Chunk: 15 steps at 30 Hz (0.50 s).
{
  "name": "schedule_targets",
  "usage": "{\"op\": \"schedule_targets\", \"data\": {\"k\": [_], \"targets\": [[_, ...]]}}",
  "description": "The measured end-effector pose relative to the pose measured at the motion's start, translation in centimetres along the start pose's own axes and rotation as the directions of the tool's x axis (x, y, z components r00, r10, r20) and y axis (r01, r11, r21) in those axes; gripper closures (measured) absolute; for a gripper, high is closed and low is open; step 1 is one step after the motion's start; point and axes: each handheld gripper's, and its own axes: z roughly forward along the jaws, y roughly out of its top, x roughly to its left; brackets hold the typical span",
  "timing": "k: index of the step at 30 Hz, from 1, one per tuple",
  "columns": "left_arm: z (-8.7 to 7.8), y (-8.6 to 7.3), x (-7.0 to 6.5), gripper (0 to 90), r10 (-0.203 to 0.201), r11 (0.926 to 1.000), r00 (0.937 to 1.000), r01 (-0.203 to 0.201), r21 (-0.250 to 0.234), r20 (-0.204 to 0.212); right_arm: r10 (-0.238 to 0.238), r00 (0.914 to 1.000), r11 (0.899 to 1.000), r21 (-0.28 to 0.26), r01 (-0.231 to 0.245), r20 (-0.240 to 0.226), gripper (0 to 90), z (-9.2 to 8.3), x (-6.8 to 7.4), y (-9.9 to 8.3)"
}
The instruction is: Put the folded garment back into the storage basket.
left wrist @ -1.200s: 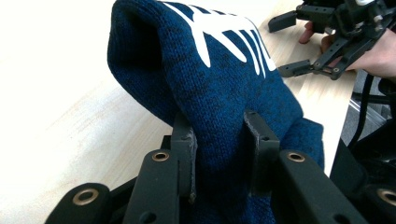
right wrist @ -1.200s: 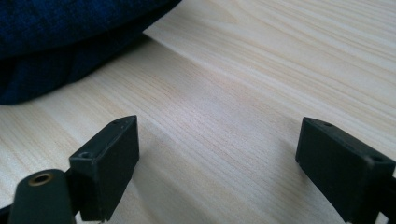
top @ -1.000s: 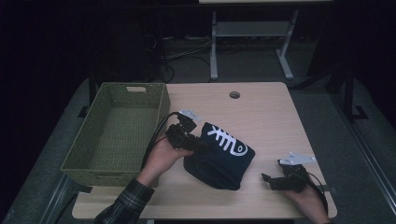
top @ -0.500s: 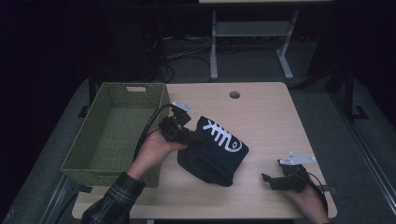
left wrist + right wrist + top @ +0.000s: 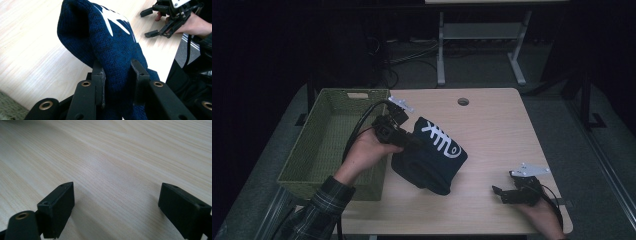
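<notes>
The left claw [image 5: 117,75] grips the folded navy knit sweater [image 5: 432,155] near the bench's left edge; next, carry it over the wicker basket [image 5: 319,150]. The right claw [image 5: 507,192] rests wide, empty.

black two-jaw grippers [image 5: 407,137] with trailing cables, plaid sleeve [image 5: 319,210].

A lab or office workspace is suggested: a pale wood-topped desk [image 5: 492,130] with a cable hole [image 5: 463,101] is set on grey carpet, a second desk's white metal legs [image 5: 441,50] are seen beyond, and loose cables [image 5: 404,60] lie on the far floor.
</notes>
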Motion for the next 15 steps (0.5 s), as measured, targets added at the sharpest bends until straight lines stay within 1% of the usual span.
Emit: {"op": "schedule_targets", "data": {"k": [5,8,9,15], "targets": [[-1.1,0.1,0.1,69.9,-0.007,1.0000,0.9999,0.007,0.004,-0.010,0.000,1.0000,1.000,0.000,0.000,0.000,13.1,0.0,0.0,0.0],[-1.8,0.1,0.2,69.9,-0.018,0.9998,0.9997,0.018,0.001,-0.015,-0.001,1.0000,1.000,0.000,0.001,0.000,13.1,0.0,0.0,0.0],[-1.8,0.1,0.2,69.9,-0.018,0.9998,0.9997,0.018,0.001,-0.015,-0.001,1.0000,1.000,0.000,0.001,0.000,13.1,0.0,0.0,0.0],[-3.8,-0.2,0.6,70.0,-0.032,0.9994,0.9990,0.032,-0.010,-0.032,0.000,1.0000,1.000,0.000,0.000,0.000,13.1,0.0,0.0,0.0]]}}
